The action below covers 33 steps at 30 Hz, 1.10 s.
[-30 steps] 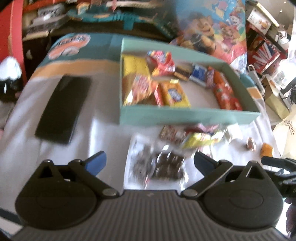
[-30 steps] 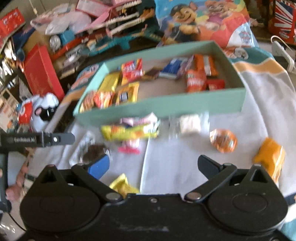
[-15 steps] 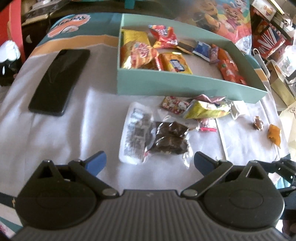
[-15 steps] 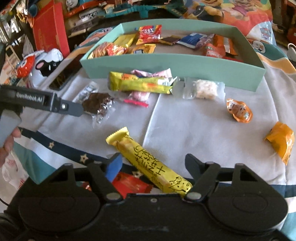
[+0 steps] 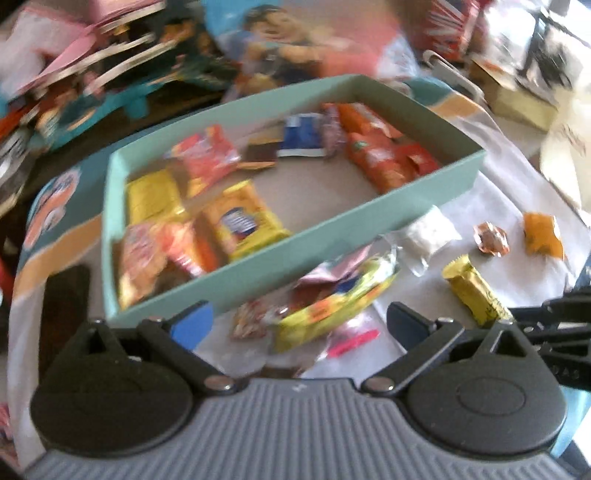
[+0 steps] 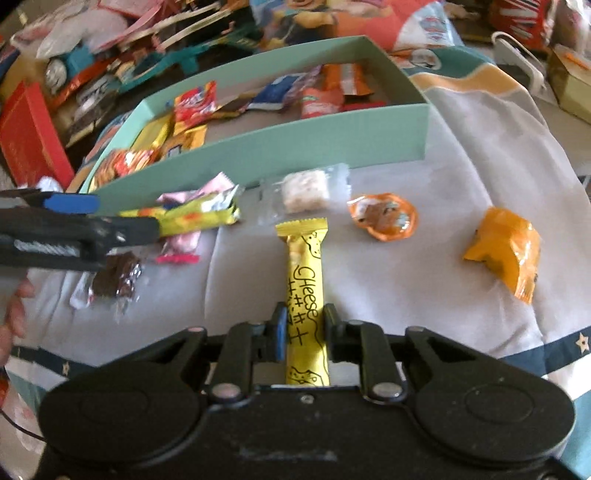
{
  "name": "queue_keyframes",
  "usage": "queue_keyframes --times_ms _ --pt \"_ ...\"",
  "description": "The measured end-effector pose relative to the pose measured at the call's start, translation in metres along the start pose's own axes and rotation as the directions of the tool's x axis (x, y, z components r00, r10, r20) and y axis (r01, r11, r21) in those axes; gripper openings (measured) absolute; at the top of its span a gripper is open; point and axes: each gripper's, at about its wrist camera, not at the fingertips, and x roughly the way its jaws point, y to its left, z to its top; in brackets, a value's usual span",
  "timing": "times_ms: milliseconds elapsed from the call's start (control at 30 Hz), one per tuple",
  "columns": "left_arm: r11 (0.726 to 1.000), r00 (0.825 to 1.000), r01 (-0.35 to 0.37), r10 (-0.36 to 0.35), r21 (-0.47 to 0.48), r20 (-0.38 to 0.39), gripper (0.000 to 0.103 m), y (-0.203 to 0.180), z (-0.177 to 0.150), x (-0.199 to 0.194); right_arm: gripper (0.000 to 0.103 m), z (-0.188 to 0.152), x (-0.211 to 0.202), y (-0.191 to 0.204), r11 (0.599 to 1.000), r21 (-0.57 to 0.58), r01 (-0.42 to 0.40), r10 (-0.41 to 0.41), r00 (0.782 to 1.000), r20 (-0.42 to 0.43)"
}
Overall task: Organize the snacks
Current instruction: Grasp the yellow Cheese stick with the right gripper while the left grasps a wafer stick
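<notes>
- Work surface: pale grey-white cloth [image 6: 424, 280] with teal, orange and star-trimmed borders; creased
- Far side: cartoon-printed cushion [image 6: 343, 18]; heap of pink and teal clutter [image 5: 92, 62] far left
- Far left: red box [image 6: 29, 144]
- Far right: red-striped box [image 5: 447, 26]; yellowish carton [image 5: 521, 103]
- Light: bright daylight, washed out at right

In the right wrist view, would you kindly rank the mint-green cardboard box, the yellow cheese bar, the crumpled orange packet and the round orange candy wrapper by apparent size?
1. Mint-green cardboard box
2. Yellow cheese bar, though nearest the camera
3. Crumpled orange packet
4. Round orange candy wrapper
</notes>
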Motion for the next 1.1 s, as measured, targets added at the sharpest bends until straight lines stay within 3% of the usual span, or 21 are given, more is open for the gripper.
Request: queue_keyframes --times_ms 33,67,133,167,333,567,700,900,967,1000,1067,1100 --pt "1.000 1.000 0.016 -0.015 0.015 -0.020 0.077 -0.004 0.002 0.006 0.020 0.001 0.000 -0.003 1.000 0.010 -0.005 0.005 1.000 0.002" --pt "0.999 0.998 0.039 -0.038 0.017 -0.047 0.049 -0.007 0.003 0.010 0.020 0.001 0.000 -0.006 1.000 0.021 -0.011 0.011 1.000 0.005" --pt "0.995 0.990 0.100 -0.100 0.000 -0.095 0.025 -0.009 0.002 0.016 0.020 0.001 0.000 -0.012 0.999 0.039 -0.024 0.024 1.000 0.011" --pt "0.992 0.987 0.123 -0.123 -0.008 -0.108 0.019 -0.011 0.000 0.016 0.020 0.000 0.000 -0.015 0.998 0.047 -0.031 0.030 0.999 0.015" --pt "0.973 0.961 0.220 -0.229 -0.068 -0.157 0.018 -0.019 -0.016 0.013 0.020 0.000 0.002 -0.021 0.997 0.064 -0.054 0.052 0.998 0.036" --pt "0.981 0.974 0.181 -0.189 -0.072 -0.121 0.041 -0.021 0.002 0.008 0.020 0.000 0.002 -0.027 0.992 0.092 -0.089 0.084 0.995 0.056" --pt "0.982 0.977 0.185 -0.187 -0.031 -0.105 0.046 -0.035 0.021 0.012 0.020 -0.001 -0.002 -0.033 0.989 0.117 -0.087 0.079 0.994 0.071" --pt "0.987 0.974 0.157 -0.150 0.031 -0.171 0.045 -0.060 0.027 0.045 0.020 -0.006 -0.007 -0.054 0.979 0.179 -0.097 0.082 0.993 0.091" --pt "0.990 0.981 0.126 -0.115 0.062 -0.156 0.053 -0.067 0.025 0.052 0.020 -0.008 -0.006 -0.057 0.977 0.185 -0.109 0.093 0.991 0.095" --pt "0.991 0.983 0.119 -0.108 0.069 -0.148 0.051 -0.069 0.024 0.052 0.020 -0.009 -0.006 -0.058 0.976 0.185 -0.112 0.095 0.991 0.098" --pt "0.992 0.984 0.120 -0.113 0.048 -0.138 0.012 -0.069 0.025 0.049 0.020 -0.009 -0.006 -0.057 0.977 0.180 -0.111 0.093 0.990 0.104" --pt "0.991 0.982 0.131 -0.125 0.034 -0.139 0.012 -0.067 0.024 0.047 0.020 -0.009 -0.006 -0.055 0.978 0.176 -0.109 0.091 0.990 0.106"
